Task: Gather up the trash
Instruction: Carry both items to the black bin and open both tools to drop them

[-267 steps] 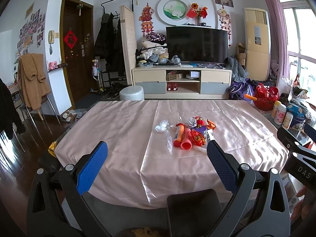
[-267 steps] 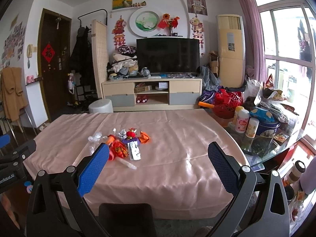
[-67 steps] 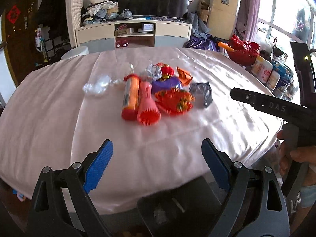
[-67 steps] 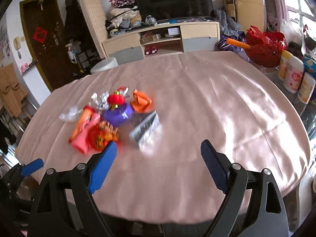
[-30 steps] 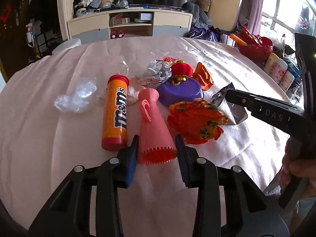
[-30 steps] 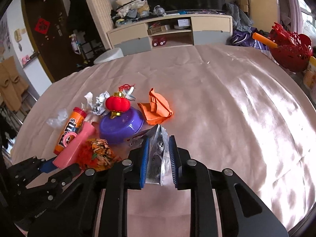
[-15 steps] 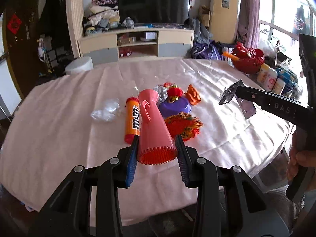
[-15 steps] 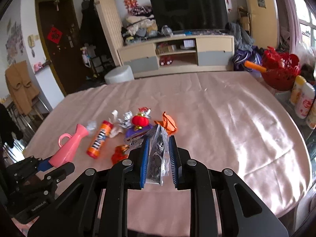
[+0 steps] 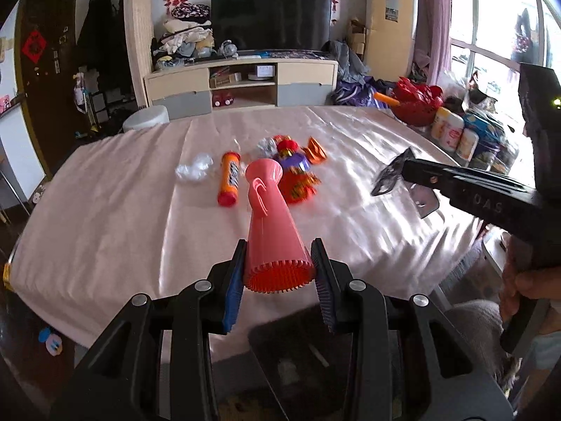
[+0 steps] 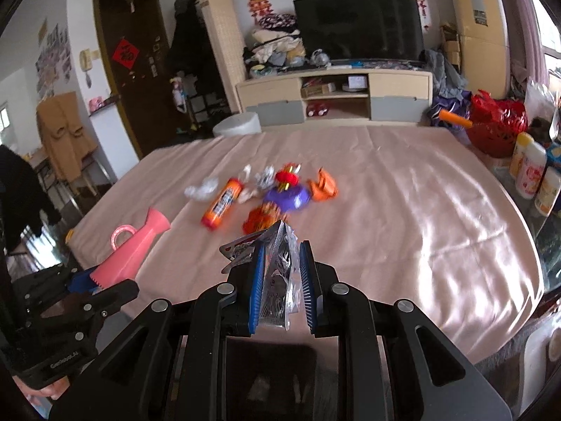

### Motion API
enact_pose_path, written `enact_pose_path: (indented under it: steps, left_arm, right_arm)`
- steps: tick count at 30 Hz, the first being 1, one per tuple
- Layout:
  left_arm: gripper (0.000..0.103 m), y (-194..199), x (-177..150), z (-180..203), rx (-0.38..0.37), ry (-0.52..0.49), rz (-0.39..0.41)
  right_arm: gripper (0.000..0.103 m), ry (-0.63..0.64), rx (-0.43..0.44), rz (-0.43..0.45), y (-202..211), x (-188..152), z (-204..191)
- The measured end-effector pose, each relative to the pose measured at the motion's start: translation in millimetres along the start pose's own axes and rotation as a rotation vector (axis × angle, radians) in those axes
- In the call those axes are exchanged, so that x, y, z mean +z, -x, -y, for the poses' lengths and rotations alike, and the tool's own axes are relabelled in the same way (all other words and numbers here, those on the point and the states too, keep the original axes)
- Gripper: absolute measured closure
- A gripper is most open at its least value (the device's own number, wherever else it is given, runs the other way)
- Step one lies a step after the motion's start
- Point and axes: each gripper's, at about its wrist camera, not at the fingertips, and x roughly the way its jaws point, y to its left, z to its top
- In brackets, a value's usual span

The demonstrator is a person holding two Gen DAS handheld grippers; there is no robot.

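Holding pink horn (image 9: pixel 271 224) by ribbed wide end, left gripper (image 9: pixel 278 277) is clamping it above near table edge. Right gripper (image 10: pixel 279 277) is pinching silver foil wrapper (image 10: pixel 277 273), jaws narrow, also clear of pink tablecloth (image 10: pixel 403 217). Remaining trash – orange candy tube (image 9: pixel 229 182), purple lid (image 10: pixel 287 198), red-orange wrapper (image 9: pixel 298 186), clear plastic (image 9: pixel 194 172) – is lying mid-table. No bin showing. Advice: keeping both grips firm while carrying; horn is tapering, likely slipping forward if tilted down.

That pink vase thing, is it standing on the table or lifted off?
Lifted off. The pink vase lies tipped between the left claw's pads, clear above the tablecloth.
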Motion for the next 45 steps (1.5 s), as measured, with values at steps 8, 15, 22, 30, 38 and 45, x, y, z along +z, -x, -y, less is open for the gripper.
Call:
enact_pose_path:
  steps: [8, 15, 22, 30, 38, 45]
  left_arm:
    - [0.068, 5, -46, 15, -0.053, 0.004, -0.055]
    - [0.068, -14, -91, 16, -0.087, 0.038, -0.142]
    - [0.068, -44, -129, 15, -0.135, 0.083, -0.255]
    - [0.068, -69, -152, 17, -0.133, 0.081, -0.339]
    - [0.063, -86, -162, 20, -0.113, 0.068, -0.387]
    - [0.042, -82, -162, 13, -0.080, 0.065, -0.385]
  right_arm:
    - [0.082, 0.007, 0.003, -0.074, -6, -47, -7]
    - [0.082, 0.005, 0.002, -0.152, -22, -85, -10]
    - [0.082, -0.036, 0.018, -0.232, -41, -118, -3]
    - [0.081, -0.050, 0.021, -0.314, -60, -144, 4]
    - [0.079, -0.060, 0.015, -0.347, -73, -149, 4]
    - [0.036, -0.102, -0.014, -0.335, -72, -149, 18]
